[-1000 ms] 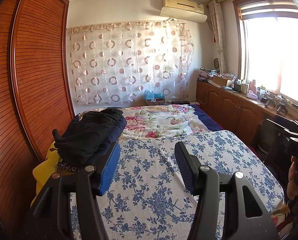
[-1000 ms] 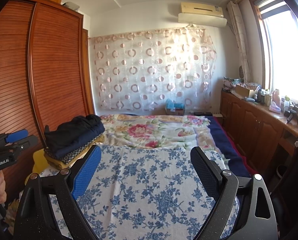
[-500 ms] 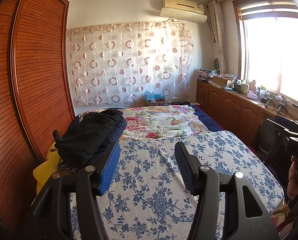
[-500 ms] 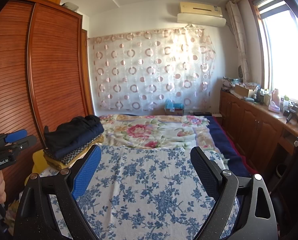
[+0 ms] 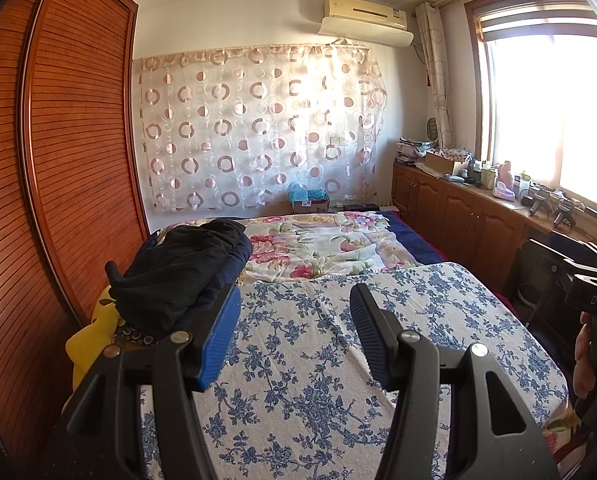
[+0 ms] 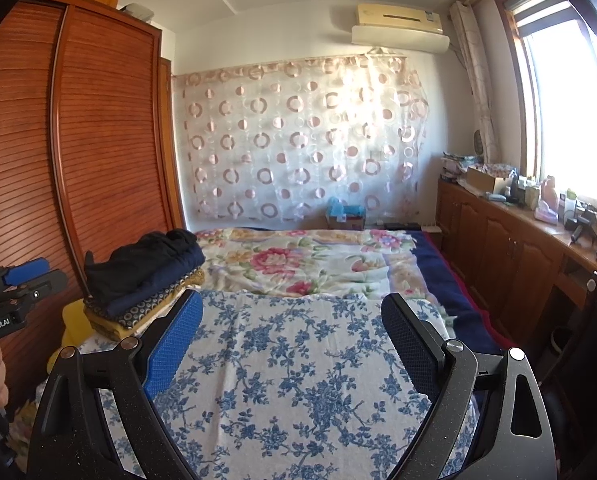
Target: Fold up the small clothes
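Note:
A stack of folded clothes (image 5: 182, 268), black and navy on top with patterned and yellow pieces beneath, lies at the left side of the bed; it also shows in the right wrist view (image 6: 142, 276). My left gripper (image 5: 294, 312) is open and empty, held above the blue-flowered white cloth (image 5: 338, 352), just right of the stack. My right gripper (image 6: 290, 320) is open and empty above the same cloth (image 6: 298, 360). The left gripper's body shows at the left edge of the right wrist view (image 6: 14, 296). The right gripper's body shows at the right edge of the left wrist view (image 5: 590, 300).
A wooden wardrobe (image 5: 58, 160) runs along the bed's left side. A pink-flowered quilt (image 5: 318, 244) covers the far half of the bed. Low wooden cabinets (image 5: 458, 216) with clutter stand under the window on the right. A circle-patterned curtain (image 5: 258, 132) hangs on the back wall.
Both grippers stay open and nearly still. The views shift only very slightly.

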Demonstrator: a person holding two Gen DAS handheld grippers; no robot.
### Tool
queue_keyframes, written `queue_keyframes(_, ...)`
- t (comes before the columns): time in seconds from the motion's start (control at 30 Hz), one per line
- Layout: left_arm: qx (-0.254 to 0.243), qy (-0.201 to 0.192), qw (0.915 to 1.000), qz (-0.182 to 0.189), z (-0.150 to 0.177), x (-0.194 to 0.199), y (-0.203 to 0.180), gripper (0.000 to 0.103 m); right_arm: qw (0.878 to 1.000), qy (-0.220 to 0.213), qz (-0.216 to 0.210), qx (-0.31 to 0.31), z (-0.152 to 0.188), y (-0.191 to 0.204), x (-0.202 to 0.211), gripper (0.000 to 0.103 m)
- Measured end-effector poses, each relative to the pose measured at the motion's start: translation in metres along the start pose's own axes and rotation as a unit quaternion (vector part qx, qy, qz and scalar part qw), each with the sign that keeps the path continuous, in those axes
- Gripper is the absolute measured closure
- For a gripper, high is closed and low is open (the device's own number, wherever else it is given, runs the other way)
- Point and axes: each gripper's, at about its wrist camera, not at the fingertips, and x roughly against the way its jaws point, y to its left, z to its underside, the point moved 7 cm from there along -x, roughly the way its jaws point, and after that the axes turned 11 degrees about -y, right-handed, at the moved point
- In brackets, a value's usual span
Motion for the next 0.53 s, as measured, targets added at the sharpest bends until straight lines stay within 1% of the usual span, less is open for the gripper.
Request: queue_keyframes(0.53, 0.0, 0.0, 1.0, 0.001, 0.0016, -0.0004, -0.0001, 0.047, 1.0, -0.001, 0.0, -0.001, 0.0004, 0.0006, -0.0002, 0.01)
